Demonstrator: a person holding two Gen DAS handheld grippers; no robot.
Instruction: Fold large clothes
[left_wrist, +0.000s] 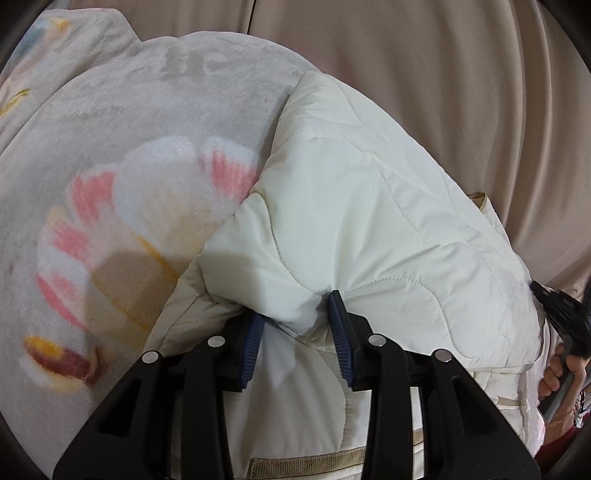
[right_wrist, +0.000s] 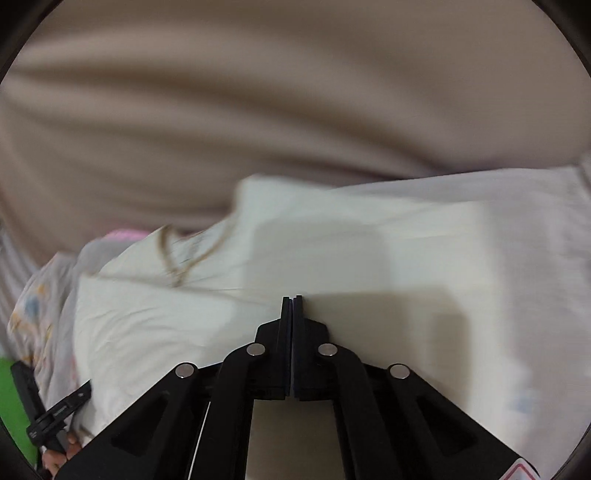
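A cream quilted jacket (left_wrist: 369, 206) lies folded over itself on a floral fleece blanket (left_wrist: 110, 177). My left gripper (left_wrist: 295, 317) has its blue pads apart around a bunched fold of the jacket, with fabric between them. In the right wrist view, which is motion-blurred, the jacket (right_wrist: 184, 302) spreads below my right gripper (right_wrist: 292, 299), whose jaws are pressed together with nothing visible between them. The right gripper and the hand holding it also show at the right edge of the left wrist view (left_wrist: 565, 317).
A beige curtain (left_wrist: 406, 55) hangs behind the bed, also filling the top of the right wrist view (right_wrist: 258, 92). The blanket (right_wrist: 40, 314) shows at the left of the right wrist view. A green patch (right_wrist: 13, 398) shows at the lower left.
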